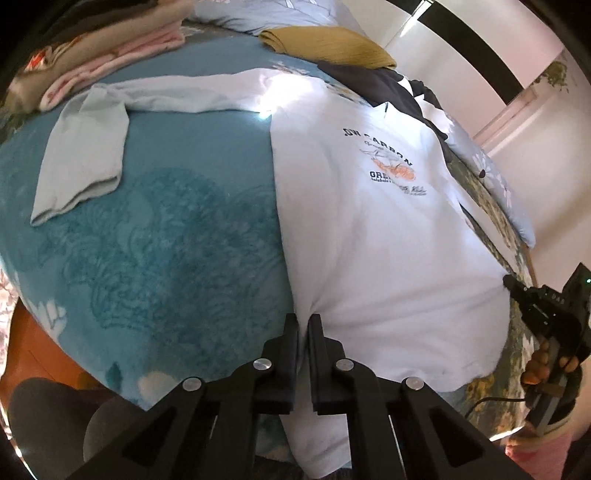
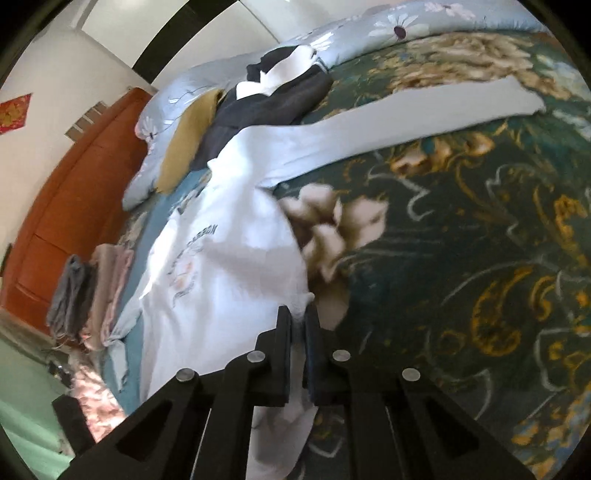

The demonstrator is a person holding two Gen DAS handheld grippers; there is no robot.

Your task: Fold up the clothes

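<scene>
left gripper (image 1: 303, 321): black two-finger tool, nearest the left wrist camera, jaws pinched on the hem of the white long-sleeved shirt (image 1: 369, 229) at the near edge of the bed. right gripper (image 2: 298, 314): same make, jaws likewise clamped on a bunched fold of the shirt's hem on its other side; in the left wrist view it shows at the right, held in a hand (image 1: 546, 365), with the letters "das" partly readable on its body.

white long-sleeved shirt: lies front up across the bed, hem toward the near edge, collar toward the far end. chest print reads in part "carbon" and "gre...", with an orange-and-grey figure between the lines; smaller script below cannot be read. one pale blue sleeve (image 1: 85, 155) spreads out over the teal blanket (image 1: 166, 240); the other sleeve (image 2: 424, 118) stretches across the dark green floral blanket (image 2: 480, 258).

left wrist view only: full chest print; folded pink garments (image 1: 110, 62) at the far left corner of the bed.

right wrist view only: orange-brown wooden panel (image 2: 74, 192) beyond the bed; red paper square (image 2: 14, 112) on the wall, writing not readable; grey folded item (image 2: 70, 295) beside the pink stack.

both views: mustard cloth (image 1: 328, 46), dark garment (image 1: 380, 85) touching the shirt's collar end, pale blue floral pillow (image 2: 369, 33) along the far edge.
</scene>
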